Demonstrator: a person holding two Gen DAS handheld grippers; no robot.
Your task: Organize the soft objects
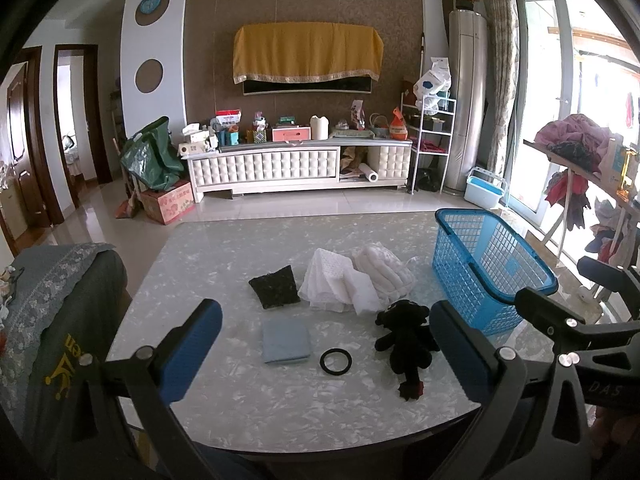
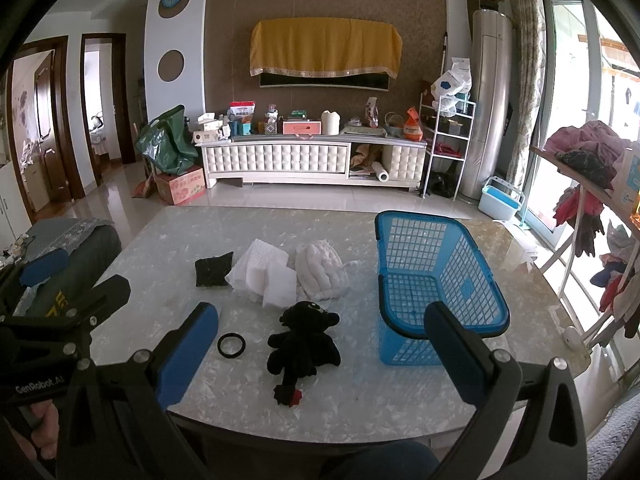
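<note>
Both grippers, left [image 1: 326, 350] and right [image 2: 322, 354], hover with fingers spread wide, holding nothing. Left of the blue basket [image 2: 472, 280] lie a black plush toy [image 2: 304, 344], white cloths [image 2: 264, 276] and a black ring [image 2: 231, 345].

In the right wrist view our left pad [image 2: 188, 354] hides the folded blue cloth [image 1: 286, 340]; a finger covers part of the basket [image 2: 404, 350] front.

Black plush toy [image 2: 304, 344] beside blue basket [image 2: 440, 280] on table [image 2: 360, 400].
</note>
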